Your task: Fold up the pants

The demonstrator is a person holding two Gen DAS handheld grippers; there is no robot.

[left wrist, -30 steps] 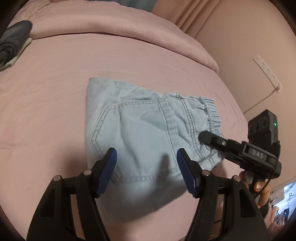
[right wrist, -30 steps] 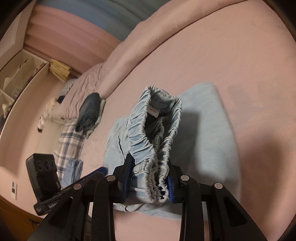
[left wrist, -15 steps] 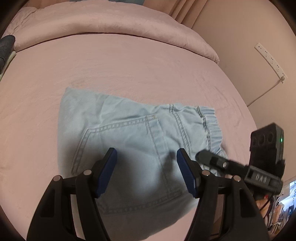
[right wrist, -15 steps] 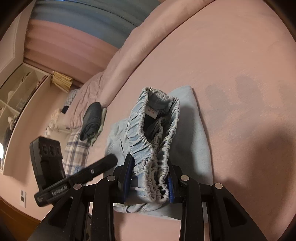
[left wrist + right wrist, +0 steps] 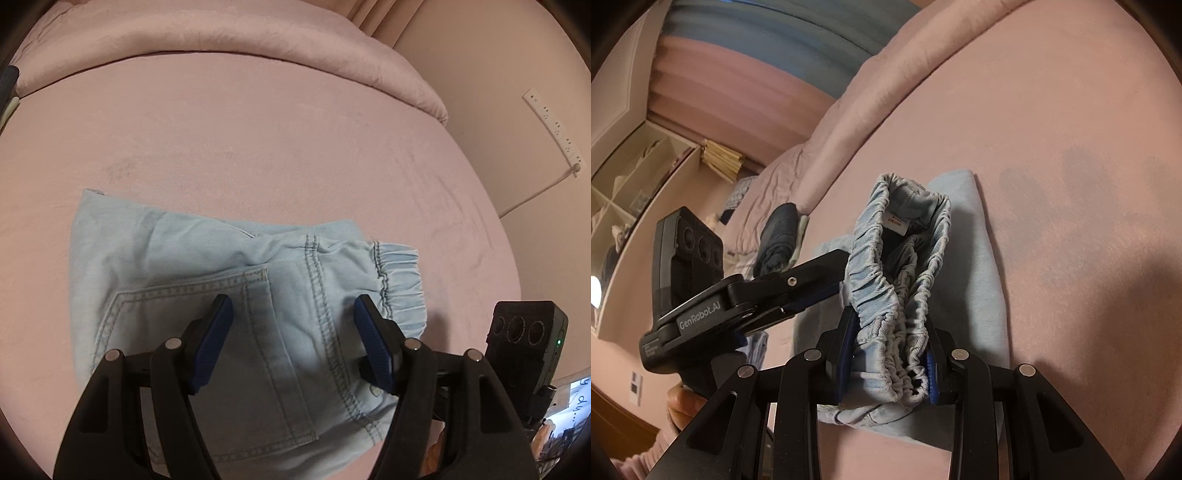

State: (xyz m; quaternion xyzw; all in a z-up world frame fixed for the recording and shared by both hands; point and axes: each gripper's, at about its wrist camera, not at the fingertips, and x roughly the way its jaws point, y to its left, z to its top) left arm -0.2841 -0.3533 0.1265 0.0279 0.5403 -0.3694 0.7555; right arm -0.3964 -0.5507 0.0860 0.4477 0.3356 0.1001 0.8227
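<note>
Pants (image 5: 236, 295): pale denim, ruched elastic waistband (image 5: 905, 295) clamped by right gripper (image 5: 890, 354).

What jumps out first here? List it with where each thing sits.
The light blue pants lie folded on the pink bed, back pocket up. The right hand-held gripper is clamped on their gathered elastic waistband, lifting it off the sheet. The left hand-held gripper hangs open over the pocket.
</note>
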